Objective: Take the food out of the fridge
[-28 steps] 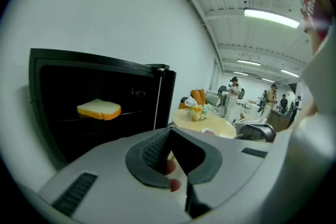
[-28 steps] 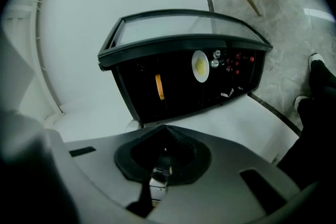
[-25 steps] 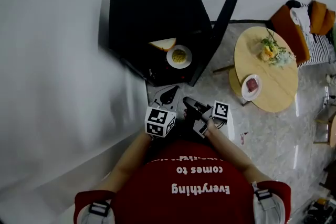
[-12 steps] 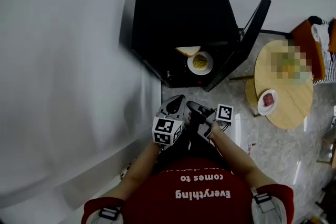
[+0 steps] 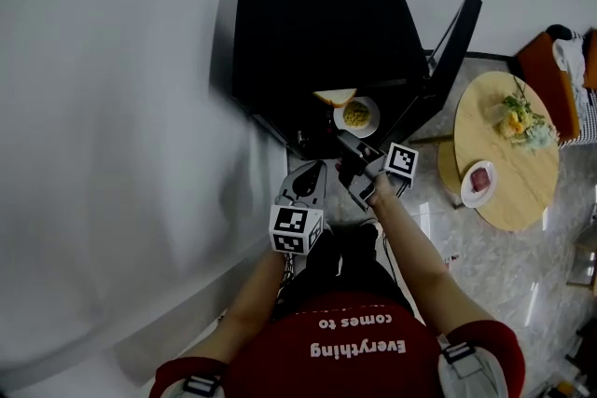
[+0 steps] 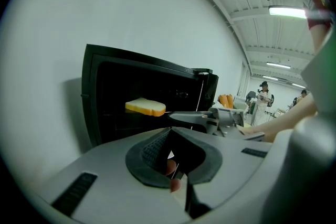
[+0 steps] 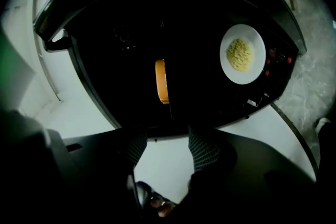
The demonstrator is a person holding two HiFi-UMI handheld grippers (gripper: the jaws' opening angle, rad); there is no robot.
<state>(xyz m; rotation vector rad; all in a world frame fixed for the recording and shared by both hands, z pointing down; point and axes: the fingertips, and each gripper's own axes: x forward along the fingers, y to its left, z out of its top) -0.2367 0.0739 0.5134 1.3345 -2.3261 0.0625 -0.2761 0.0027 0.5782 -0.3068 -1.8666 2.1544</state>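
Observation:
The black fridge (image 5: 317, 33) stands with its door (image 5: 450, 40) swung out to the right. Inside lie a slice of bread (image 5: 334, 96) and a white plate of yellow food (image 5: 356, 116). My right gripper (image 5: 347, 147) hangs just in front of the fridge's mouth. Its jaws are opening and nothing is between them (image 7: 169, 147). Straight ahead of it is the bread (image 7: 161, 81), seen edge-on, with the plate (image 7: 242, 54) off to the right. My left gripper (image 5: 303, 186) is farther back and to the left, shut and empty (image 6: 170, 136), facing the bread (image 6: 145, 107).
A white wall runs along the left. At the right, a round wooden table (image 5: 522, 191) carries a plate of red meat (image 5: 478, 177) and flowers (image 5: 518, 118). An orange chair (image 5: 546, 61) stands behind it. People stand far off (image 6: 262, 93).
My right gripper has moved forward to the fridge's mouth and its jaws have spread apart. My left gripper has crept a little forward.

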